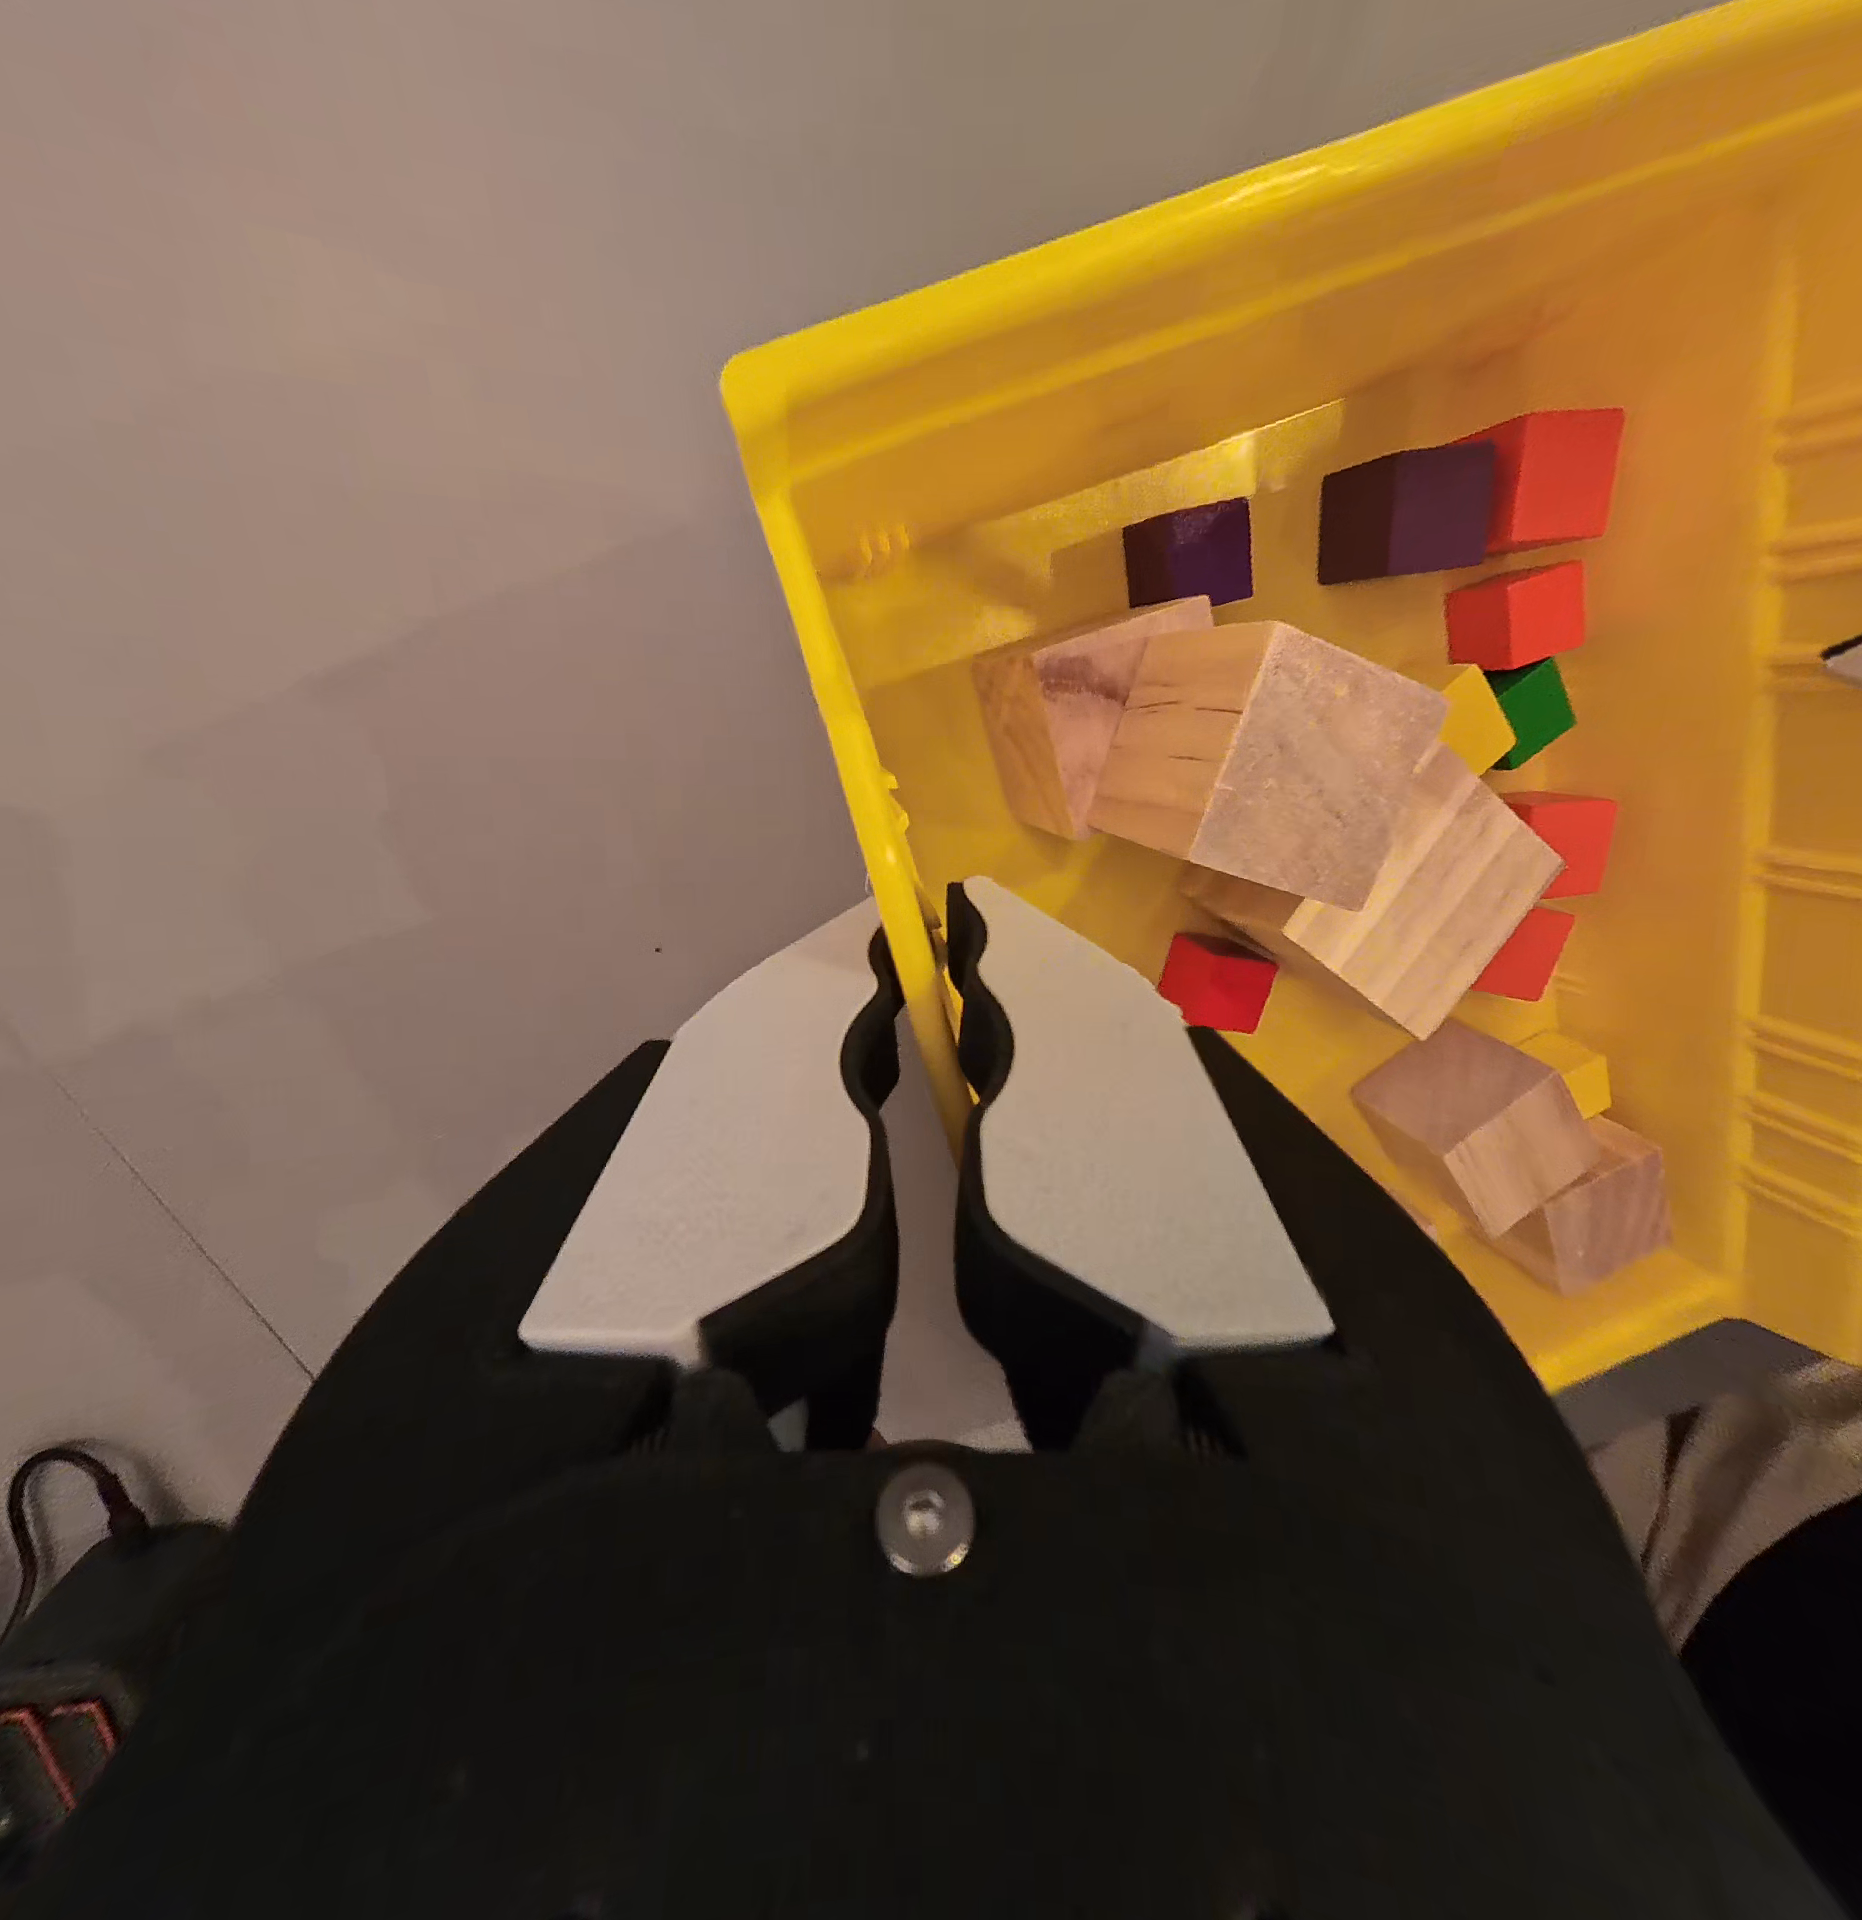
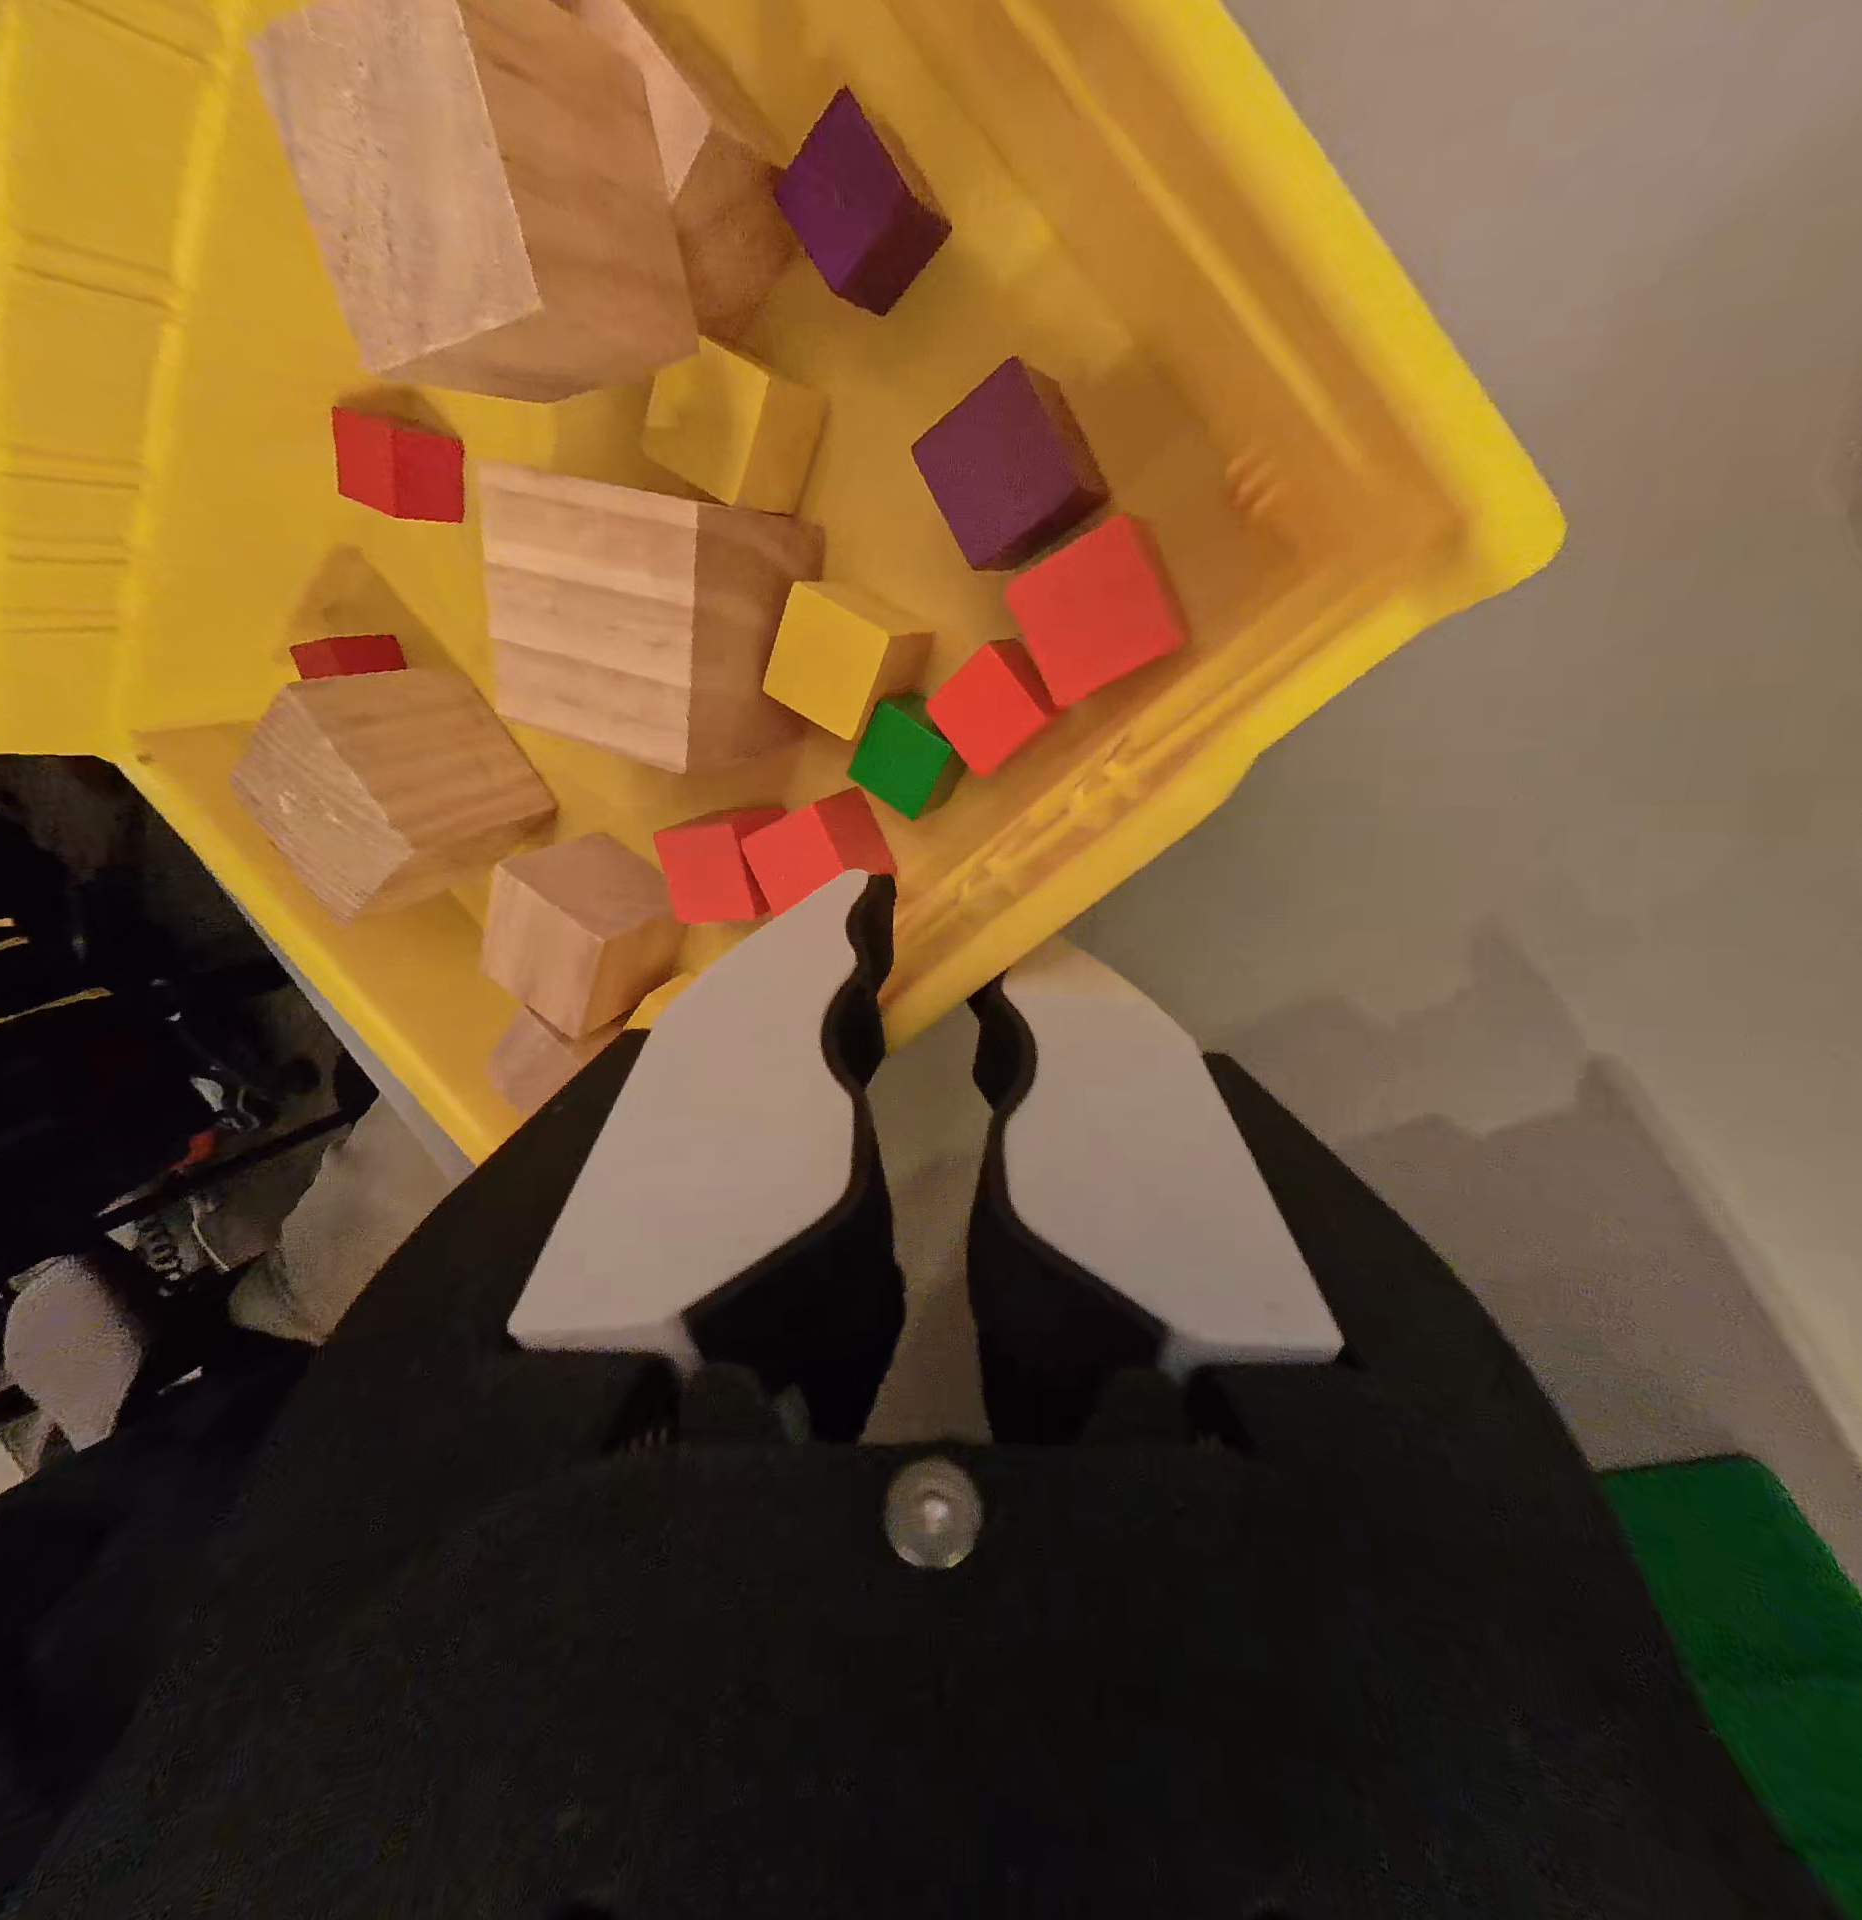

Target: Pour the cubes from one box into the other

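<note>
A yellow plastic box (image 1: 1010,343) is lifted and tilted, held by both grippers on opposite walls. My left gripper (image 1: 932,925) is shut on its left wall. My right gripper (image 2: 932,935) is shut on the wall (image 2: 1166,821) nearest it. Inside lie several cubes: large plain wooden ones (image 1: 1311,769), purple ones (image 2: 1010,462), red ones (image 2: 1098,608), yellow ones (image 2: 839,660) and one small green cube (image 2: 901,758). They lie scattered over the box's floor. The green edge of another box (image 2: 1779,1662) shows at the bottom right of the right wrist view.
A pale wall and floor (image 1: 335,623) lie behind the box. Dark gear with a cable (image 1: 65,1683) sits at the lower left of the left wrist view. Dark clutter (image 2: 96,1039) fills the left side of the right wrist view.
</note>
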Tool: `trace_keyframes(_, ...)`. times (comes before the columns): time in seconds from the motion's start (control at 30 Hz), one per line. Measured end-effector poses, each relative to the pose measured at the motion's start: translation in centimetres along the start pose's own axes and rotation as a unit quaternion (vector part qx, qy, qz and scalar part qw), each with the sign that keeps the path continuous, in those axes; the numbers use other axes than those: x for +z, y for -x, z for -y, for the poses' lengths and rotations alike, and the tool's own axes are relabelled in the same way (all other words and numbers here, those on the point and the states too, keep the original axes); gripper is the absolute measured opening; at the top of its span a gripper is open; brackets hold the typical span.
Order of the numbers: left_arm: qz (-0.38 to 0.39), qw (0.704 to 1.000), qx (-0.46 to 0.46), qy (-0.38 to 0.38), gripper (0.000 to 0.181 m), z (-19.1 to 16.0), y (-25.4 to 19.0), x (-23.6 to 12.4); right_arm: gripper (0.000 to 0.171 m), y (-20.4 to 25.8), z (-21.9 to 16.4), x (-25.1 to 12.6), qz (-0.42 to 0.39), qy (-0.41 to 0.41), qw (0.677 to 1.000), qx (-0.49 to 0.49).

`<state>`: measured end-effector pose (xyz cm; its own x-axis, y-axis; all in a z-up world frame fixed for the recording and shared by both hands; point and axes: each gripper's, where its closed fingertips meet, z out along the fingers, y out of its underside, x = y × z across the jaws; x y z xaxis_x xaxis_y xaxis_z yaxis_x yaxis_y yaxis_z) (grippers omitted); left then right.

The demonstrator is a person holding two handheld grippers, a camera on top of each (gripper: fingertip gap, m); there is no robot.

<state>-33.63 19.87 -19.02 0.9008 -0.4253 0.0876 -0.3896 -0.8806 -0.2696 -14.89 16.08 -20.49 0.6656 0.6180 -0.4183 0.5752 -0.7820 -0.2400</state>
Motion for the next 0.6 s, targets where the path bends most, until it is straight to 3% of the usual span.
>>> trace_keyframes(0.37,-0.005,0.999,0.039,-0.008,0.005,4.8,-4.2,-3.5,0.007,-2.0,-0.5,-6.4,0.033,-0.039,0.998,0.028)
trace_keyframes(0.6,-0.024,0.998,0.039,-0.036,0.006,6.6,-6.1,-1.7,0.006,-4.4,-1.5,-7.6,0.008,-0.046,0.998,0.037)
